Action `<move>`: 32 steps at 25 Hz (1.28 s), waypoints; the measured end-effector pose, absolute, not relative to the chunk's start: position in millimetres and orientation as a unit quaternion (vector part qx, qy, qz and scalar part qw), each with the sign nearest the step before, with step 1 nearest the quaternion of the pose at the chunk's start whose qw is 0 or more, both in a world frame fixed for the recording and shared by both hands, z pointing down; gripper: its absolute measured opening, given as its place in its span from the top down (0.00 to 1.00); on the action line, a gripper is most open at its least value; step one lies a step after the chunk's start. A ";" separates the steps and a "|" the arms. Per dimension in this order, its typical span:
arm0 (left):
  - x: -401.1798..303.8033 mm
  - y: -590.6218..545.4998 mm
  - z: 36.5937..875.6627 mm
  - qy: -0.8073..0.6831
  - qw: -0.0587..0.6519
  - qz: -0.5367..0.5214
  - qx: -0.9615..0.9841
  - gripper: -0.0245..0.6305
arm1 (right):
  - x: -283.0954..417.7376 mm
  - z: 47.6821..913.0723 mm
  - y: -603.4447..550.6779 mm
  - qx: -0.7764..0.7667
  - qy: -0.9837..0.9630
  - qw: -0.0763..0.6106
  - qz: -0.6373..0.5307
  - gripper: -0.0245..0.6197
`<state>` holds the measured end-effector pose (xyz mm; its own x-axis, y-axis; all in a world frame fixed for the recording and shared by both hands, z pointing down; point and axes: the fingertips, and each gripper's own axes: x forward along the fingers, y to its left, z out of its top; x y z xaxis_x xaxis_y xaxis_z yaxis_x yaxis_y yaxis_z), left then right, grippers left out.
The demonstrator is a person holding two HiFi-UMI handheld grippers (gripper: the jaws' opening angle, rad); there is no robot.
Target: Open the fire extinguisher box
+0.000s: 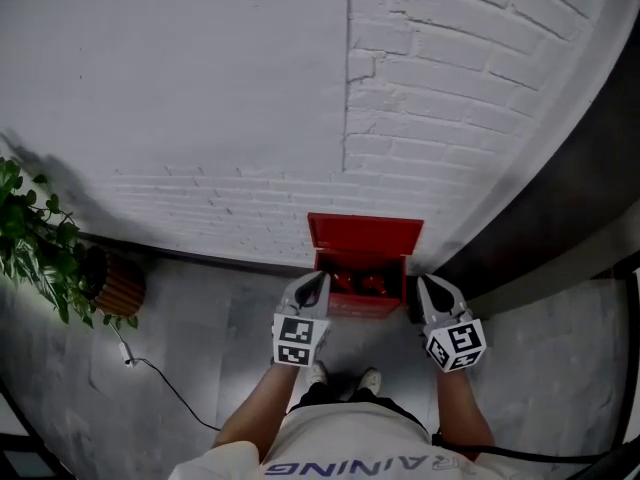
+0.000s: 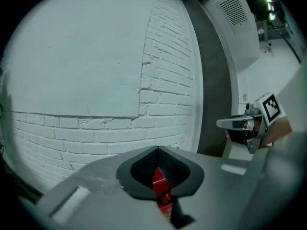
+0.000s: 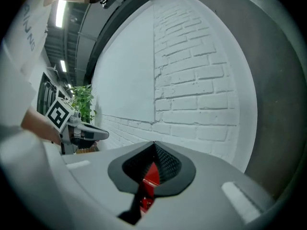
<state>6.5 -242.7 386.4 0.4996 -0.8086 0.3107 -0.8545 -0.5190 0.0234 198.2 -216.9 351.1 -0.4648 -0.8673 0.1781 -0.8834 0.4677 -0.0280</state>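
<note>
Looking down from the head camera, I judge the job all but done. The fire extinguisher box (image 1: 365,306) sits on the floor at the foot of the white brick wall (image 1: 200,118). Its red lid (image 1: 365,232) stands raised at the back of the box, against the bricks. The box's inside is exposed, with dark red shapes in it that I cannot identify. As far as these views show, nothing is left but to draw the tools clear, unless the lid needs steadying.

The left claw (image 1: 314,286) hangs at the box's front left corner, and the right claw (image 1: 428,290) is just off the box's right side. From above I cannot tell whether either one touches the box. Each gripper's own camera shows its jaws brought together at the tips, with nothing pinched between them. Only a sliver of the red box shows through the gap behind the pads.

A potted plant (image 1: 40,243) stands well to the left of the box, along the same wall. My operator's shoes (image 1: 342,376) are planted just in front of the box.
</note>
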 end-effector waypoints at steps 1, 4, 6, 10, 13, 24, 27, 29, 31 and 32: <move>6.0 -242.6 383.1 -0.483 0.085 0.130 0.862 0.96 | 197.1 348.1 -217.0 0.514 -0.853 0.069 0.056 0.95; 7.2 -242.5 375.6 -0.483 0.075 0.129 0.863 0.96 | 196.7 340.3 -217.9 0.516 -0.853 0.067 0.051 0.95; 10.9 -242.3 371.4 -0.480 0.071 0.127 0.865 0.96 | 199.0 335.1 -217.9 0.518 -0.852 0.065 0.047 0.95; 17.1 -241.5 364.7 -0.474 0.063 0.122 0.870 0.96 | 200.4 331.2 -217.1 0.519 -0.851 0.066 0.042 0.95; 18.6 -240.6 363.4 -0.475 0.064 0.115 0.870 0.96 | 199.6 331.1 -215.9 0.517 -0.852 0.068 0.043 0.95; 24.5 -242.2 351.5 -0.480 0.062 0.093 0.870 0.96 | 196.7 323.6 -215.3 0.503 -0.861 0.071 0.028 0.95; 22.2 -243.8 353.2 -0.483 0.062 0.094 0.868 0.96 | 196.9 321.4 -216.8 0.503 -0.861 0.070 0.025 0.95; 21.2 -244.0 351.9 -0.486 0.063 0.093 0.867 0.96 | 197.5 319.1 -217.0 0.502 -0.862 0.069 0.022 0.95; 20.7 -243.6 350.6 -0.487 0.062 0.092 0.866 0.96 | 197.8 317.3 -216.8 0.502 -0.862 0.069 0.018 0.95; 20.5 -243.4 350.1 -0.488 0.062 0.091 0.866 0.96 | 197.8 316.5 -216.8 0.501 -0.862 0.068 0.017 0.95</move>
<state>20.5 -243.4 350.1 0.5078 -0.8333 0.2186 -0.8559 -0.5169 0.0179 197.8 -216.8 316.5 -0.4879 -0.8624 0.1350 -0.8670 0.4967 0.0395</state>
